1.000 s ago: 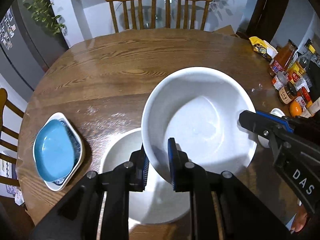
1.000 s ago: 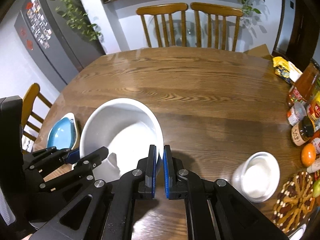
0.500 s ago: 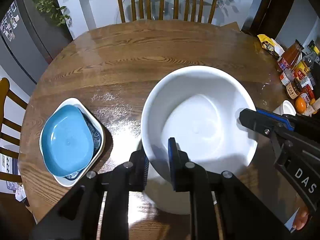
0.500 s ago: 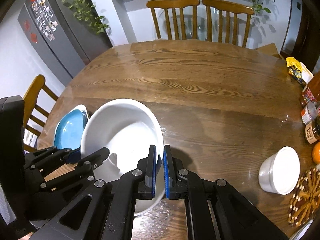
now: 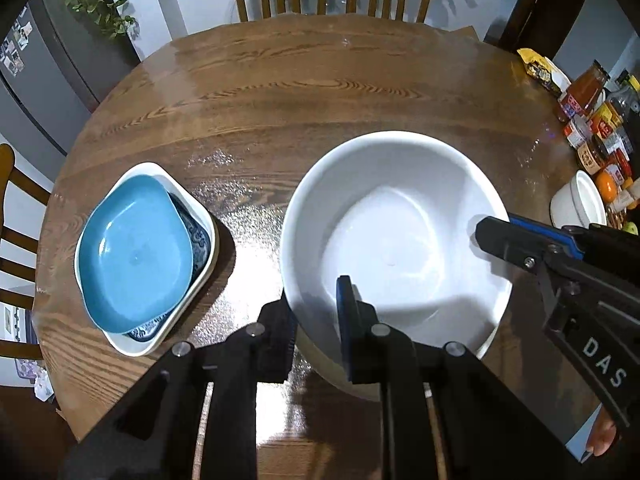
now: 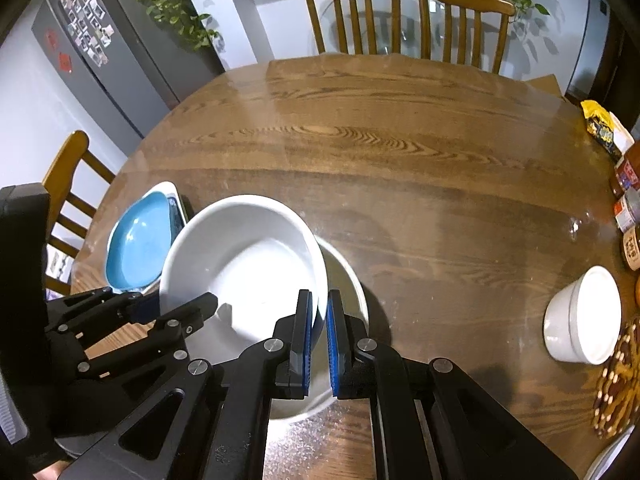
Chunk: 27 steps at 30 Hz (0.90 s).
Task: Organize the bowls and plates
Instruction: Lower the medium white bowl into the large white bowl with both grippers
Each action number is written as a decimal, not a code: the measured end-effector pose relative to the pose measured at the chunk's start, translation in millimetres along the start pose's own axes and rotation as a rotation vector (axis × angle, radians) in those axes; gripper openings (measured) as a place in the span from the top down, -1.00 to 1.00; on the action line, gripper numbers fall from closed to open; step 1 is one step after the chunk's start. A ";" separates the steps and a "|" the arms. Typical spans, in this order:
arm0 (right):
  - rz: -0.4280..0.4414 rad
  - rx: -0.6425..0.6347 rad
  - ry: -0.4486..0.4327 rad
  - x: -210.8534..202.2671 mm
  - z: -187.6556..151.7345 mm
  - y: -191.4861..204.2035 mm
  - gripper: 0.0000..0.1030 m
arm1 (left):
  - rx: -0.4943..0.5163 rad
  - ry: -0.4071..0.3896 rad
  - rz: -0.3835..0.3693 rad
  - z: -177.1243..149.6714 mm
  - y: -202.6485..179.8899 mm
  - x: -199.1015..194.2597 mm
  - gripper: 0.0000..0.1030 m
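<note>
White lower bowl (image 6: 348, 280), right-wrist view only

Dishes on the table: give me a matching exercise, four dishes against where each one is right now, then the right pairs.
Things:
1. large white bowl
2. blue plate
3. small white bowl
4. second large white bowl

Places:
A. on the white square dish
B. alone near the jars
C. rim held by both tongs
D. on the table, under the held bowl

Pairs: 1-C, 2-A, 3-B, 4-D
</note>
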State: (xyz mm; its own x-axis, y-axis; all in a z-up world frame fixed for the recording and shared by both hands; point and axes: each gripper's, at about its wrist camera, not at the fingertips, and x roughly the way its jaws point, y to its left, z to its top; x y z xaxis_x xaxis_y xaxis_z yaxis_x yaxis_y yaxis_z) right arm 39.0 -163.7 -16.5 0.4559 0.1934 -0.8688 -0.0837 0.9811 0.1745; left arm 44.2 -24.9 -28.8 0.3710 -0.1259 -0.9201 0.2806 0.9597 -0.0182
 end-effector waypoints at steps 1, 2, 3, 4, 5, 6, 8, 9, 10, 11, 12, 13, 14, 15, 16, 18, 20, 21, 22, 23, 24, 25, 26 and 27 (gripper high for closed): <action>-0.001 0.003 0.003 0.5 -2.1 0.0 0.86 | 0.003 0.000 0.000 -0.8 -1.1 -0.2 0.69; -0.001 0.005 0.005 0.6 -3.9 -0.7 0.85 | 0.008 0.001 0.000 -2.2 -1.7 -0.4 0.69; -0.001 0.006 0.007 0.8 -5.3 -1.0 0.85 | 0.012 0.001 0.000 -3.2 -2.1 -0.8 0.69; -0.001 0.008 0.009 0.8 -6.4 -1.8 0.85 | 0.018 0.000 0.003 -4.5 -3.2 -1.0 0.69; -0.001 0.011 0.013 1.1 -8.0 -2.4 0.85 | 0.026 0.000 0.008 -6.0 -4.1 -1.2 0.69; -0.002 0.012 0.016 1.3 -9.7 -2.7 0.85 | 0.031 0.000 0.010 -7.1 -3.6 -1.4 0.68; -0.004 0.012 0.021 2.6 -12.1 -2.2 0.85 | 0.043 0.001 0.016 -8.8 -6.1 -0.5 0.68; -0.004 0.012 0.024 3.0 -13.5 -2.6 0.85 | 0.046 0.001 0.019 -9.9 -8.2 -0.2 0.68; -0.003 0.012 0.027 4.1 -14.9 -2.7 0.84 | 0.053 -0.001 0.024 -11.1 -9.4 -0.1 0.68; -0.004 0.010 0.031 4.6 -16.2 -2.4 0.84 | 0.061 -0.002 0.030 -12.4 -10.8 0.2 0.68; -0.006 0.009 0.032 5.0 -16.5 -1.9 0.84 | 0.066 -0.003 0.035 -13.1 -12.2 0.6 0.68; -0.009 0.007 0.033 5.1 -17.4 -1.9 0.84 | 0.072 -0.003 0.040 -13.8 -13.6 0.7 0.68; -0.013 0.005 0.035 5.6 -18.4 -1.5 0.84 | 0.078 -0.004 0.045 -13.9 -14.6 0.9 0.68; -0.015 0.004 0.036 6.0 -19.3 -1.7 0.84 | 0.082 -0.005 0.050 -14.1 -15.0 1.0 0.67; -0.017 0.004 0.036 6.3 -19.5 -1.5 0.84 | 0.085 -0.006 0.055 -14.3 -15.5 1.3 0.67; -0.021 0.002 0.038 6.9 -20.4 -1.1 0.83 | 0.091 -0.007 0.063 -14.7 -16.7 2.4 0.67; -0.021 0.001 0.041 7.6 -19.9 -0.3 0.83 | 0.093 -0.005 0.069 -15.0 -16.8 3.6 0.67; -0.021 0.001 0.041 7.7 -20.1 -0.2 0.83 | 0.094 -0.004 0.069 -15.1 -16.9 4.2 0.67; -0.020 0.002 0.042 8.1 -19.8 -0.2 0.83 | 0.092 -0.003 0.071 -15.1 -19.7 3.9 0.67; -0.020 0.004 0.043 8.2 -19.7 -0.6 0.83 | 0.092 -0.002 0.072 -15.5 -20.5 3.6 0.67; -0.021 0.004 0.043 8.2 -19.7 -0.8 0.83 | 0.094 -0.002 0.073 -15.3 -20.2 3.8 0.67; -0.022 0.004 0.043 8.3 -19.6 -1.2 0.83 | 0.096 -0.001 0.075 -15.4 -20.8 4.2 0.67; -0.024 0.004 0.043 8.4 -19.8 -1.5 0.83 | 0.098 0.000 0.079 -15.6 -22.8 4.7 0.67; -0.026 0.004 0.044 8.6 -19.7 -1.6 0.83 | 0.101 0.001 0.082 -15.7 -23.3 5.3 0.66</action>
State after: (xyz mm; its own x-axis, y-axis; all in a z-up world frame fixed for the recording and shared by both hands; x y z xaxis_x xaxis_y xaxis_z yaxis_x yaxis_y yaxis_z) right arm 25.6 -163.5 -33.4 0.4186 0.1685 -0.8924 -0.0687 0.9857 0.1539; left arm 25.7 -44.1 -39.3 0.3951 -0.0479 -0.9174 0.3372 0.9365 0.0964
